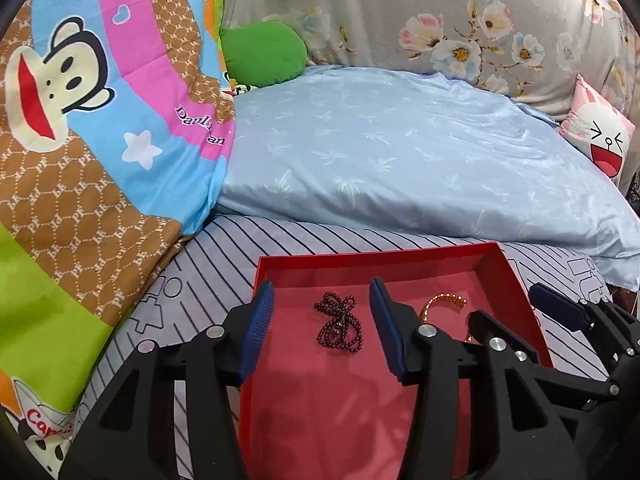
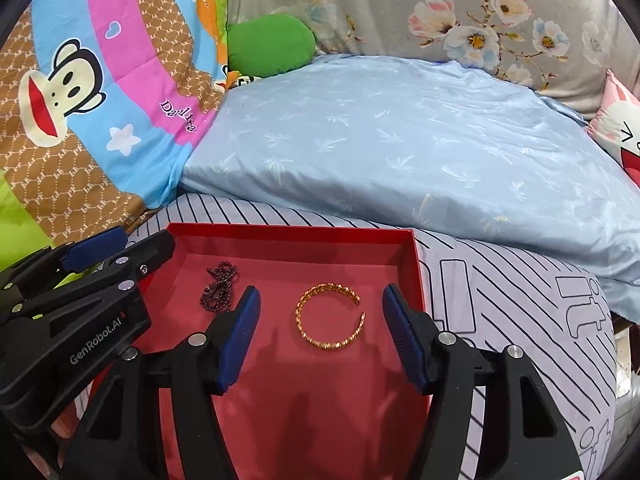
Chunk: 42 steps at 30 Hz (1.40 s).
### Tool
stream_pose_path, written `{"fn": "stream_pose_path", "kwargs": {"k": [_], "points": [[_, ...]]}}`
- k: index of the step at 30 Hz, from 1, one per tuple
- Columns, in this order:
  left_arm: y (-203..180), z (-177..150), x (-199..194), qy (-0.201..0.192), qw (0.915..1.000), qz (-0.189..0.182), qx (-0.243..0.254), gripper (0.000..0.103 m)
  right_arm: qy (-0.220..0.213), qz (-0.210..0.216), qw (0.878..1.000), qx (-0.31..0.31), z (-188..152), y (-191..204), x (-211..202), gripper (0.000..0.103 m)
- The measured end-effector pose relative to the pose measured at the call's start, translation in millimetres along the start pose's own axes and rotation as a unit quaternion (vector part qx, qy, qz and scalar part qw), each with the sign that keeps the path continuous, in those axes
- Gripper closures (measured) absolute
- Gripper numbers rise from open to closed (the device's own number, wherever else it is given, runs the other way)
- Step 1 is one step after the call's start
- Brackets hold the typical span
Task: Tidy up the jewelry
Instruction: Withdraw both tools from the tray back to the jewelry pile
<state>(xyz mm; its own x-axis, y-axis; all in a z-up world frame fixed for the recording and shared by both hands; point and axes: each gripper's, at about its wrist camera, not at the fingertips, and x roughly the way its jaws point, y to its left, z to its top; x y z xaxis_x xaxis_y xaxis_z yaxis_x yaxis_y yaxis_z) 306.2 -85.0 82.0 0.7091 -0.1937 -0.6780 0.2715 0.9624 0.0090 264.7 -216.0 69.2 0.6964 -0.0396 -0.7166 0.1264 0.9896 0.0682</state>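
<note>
Striped bedding (image 2: 500,300) covers the bed where a shallow red tray (image 2: 416,264) lies, its four low walls standing up around a flat pink floor.

Both tools hang over the tray's near half. The left gripper (image 1: 322,320) has its jaws spread wide and grips nothing; between its blue pads, on the tray floor, lies a dark beaded necklace (image 1: 338,322) in a loose tangle, touching neither pad. The right gripper (image 2: 322,326) is likewise wide open and empty, with a gold bangle (image 2: 330,318) lying flat between its pads, its gap facing the right wall. Clear floor shows on either side of the bangle.

Necklace and bangle lie apart, the necklace toward the left wall, the bangle nearer the right wall. The far strip of the tray floor is bare up to the back wall.

Beyond that edge lies a pale blue pillow (image 2: 400,140), a cartoon monkey quilt (image 2: 80,100) to the left, a floral cushion (image 2: 440,12) behind.
</note>
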Motion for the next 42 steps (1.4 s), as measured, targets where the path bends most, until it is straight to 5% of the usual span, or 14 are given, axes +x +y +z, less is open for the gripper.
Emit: {"fn": "stream_pose_path", "kwargs": {"k": [9,22,31,42], "points": [[10.5,-37.2,-57.4,-0.006,0.9999,-0.003,-0.011,0.055,-0.020,0.018,1.000,0.007,-51.6,8.0,-68.9,0.041],[18.4,-151.3,-134.7,0.021,0.9996,-0.010,-0.013,0.055,0.001,0.012,1.000,0.022,-162.7,3.3,-150.4,0.041],[23.0,-211.0,-163.6,0.048,0.9984,-0.016,-0.024,0.054,0.040,-0.007,0.999,0.033,-230.1,-6.7,-166.7,0.041],[31.4,-250.8,-170.6,0.068,0.9974,0.001,-0.026,0.054,0.057,-0.031,0.998,0.025,-262.5,-13.7,-168.2,0.041]]}}
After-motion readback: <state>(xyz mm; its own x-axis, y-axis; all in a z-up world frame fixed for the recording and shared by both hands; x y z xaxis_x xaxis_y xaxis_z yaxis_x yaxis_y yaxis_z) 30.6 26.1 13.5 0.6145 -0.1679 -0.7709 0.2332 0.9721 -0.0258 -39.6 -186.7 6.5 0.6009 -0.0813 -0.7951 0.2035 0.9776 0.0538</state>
